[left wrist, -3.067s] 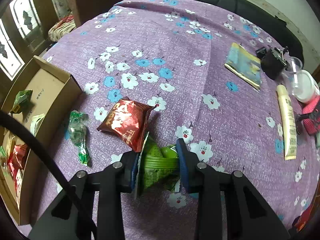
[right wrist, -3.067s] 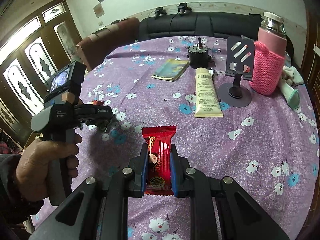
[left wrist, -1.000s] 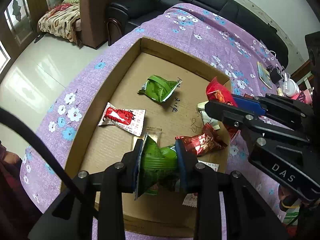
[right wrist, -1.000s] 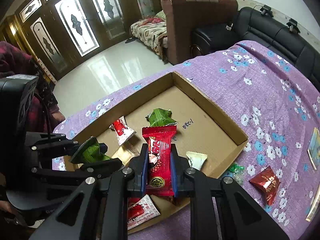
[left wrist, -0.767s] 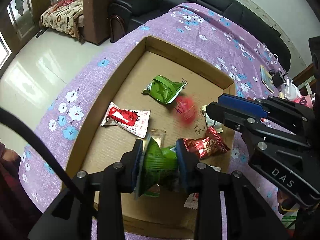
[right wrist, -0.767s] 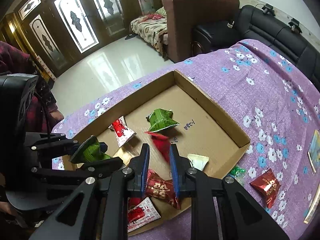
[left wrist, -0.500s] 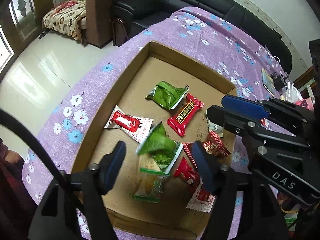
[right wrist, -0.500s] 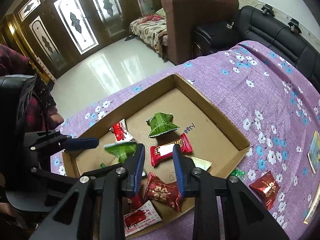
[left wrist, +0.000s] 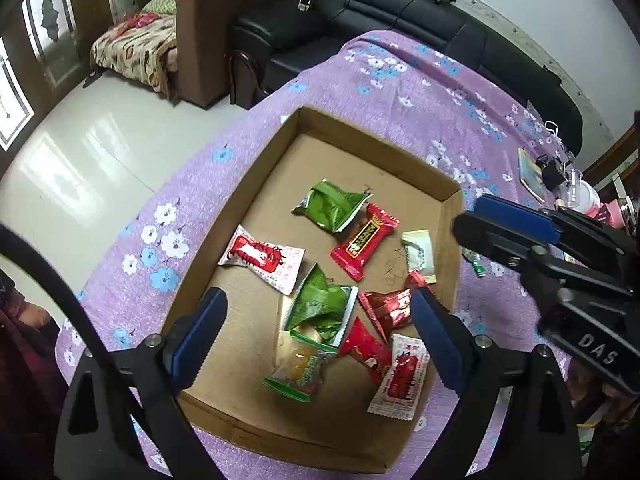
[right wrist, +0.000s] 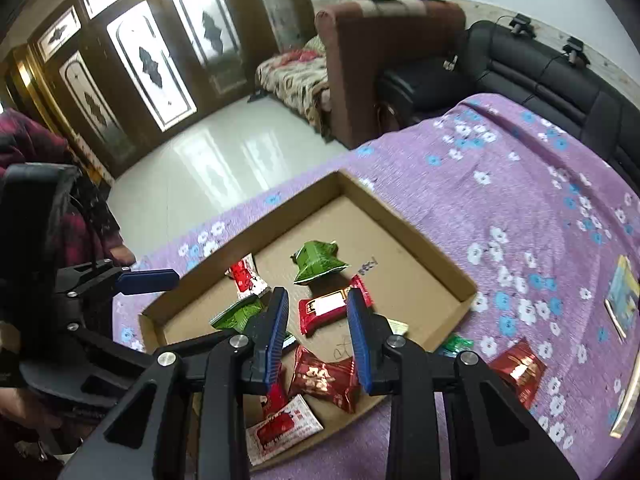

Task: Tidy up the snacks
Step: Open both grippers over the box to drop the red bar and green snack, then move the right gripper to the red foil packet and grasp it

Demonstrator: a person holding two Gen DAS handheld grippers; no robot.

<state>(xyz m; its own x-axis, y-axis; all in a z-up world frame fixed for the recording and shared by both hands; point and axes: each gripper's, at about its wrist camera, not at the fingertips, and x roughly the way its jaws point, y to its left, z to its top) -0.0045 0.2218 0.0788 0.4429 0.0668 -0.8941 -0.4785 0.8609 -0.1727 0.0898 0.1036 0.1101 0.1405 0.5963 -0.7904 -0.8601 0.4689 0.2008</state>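
A shallow cardboard box (left wrist: 372, 136) (right wrist: 400, 216) lies on the purple flowered tablecloth and holds several wrapped snacks. My left gripper (left wrist: 318, 298) hovers over its near half. Its jaws are opening wide, with nothing between them. Below it, a green packet (left wrist: 320, 304) (right wrist: 240, 314) rests on the other snacks. A red bar (left wrist: 364, 242) (right wrist: 328, 308) lies flat beside another green packet (left wrist: 332, 208). My right gripper (right wrist: 317, 294) hangs above the box, open and holding nothing. Its blue-padded fingers (left wrist: 516, 216) reach in from the right in the left wrist view.
Outside the box's right wall lie a green candy (right wrist: 456, 344) and a red packet (right wrist: 518, 366). A booklet (right wrist: 622, 296) lies farther right. The table edge runs just left of the box, with tiled floor below. A black sofa (left wrist: 440, 28) and a brown armchair (right wrist: 384, 52) stand behind.
The right gripper let go of the red bar, which fell into the box. The left jaws then spread and the green packet dropped onto the snacks. The right gripper rose slightly.
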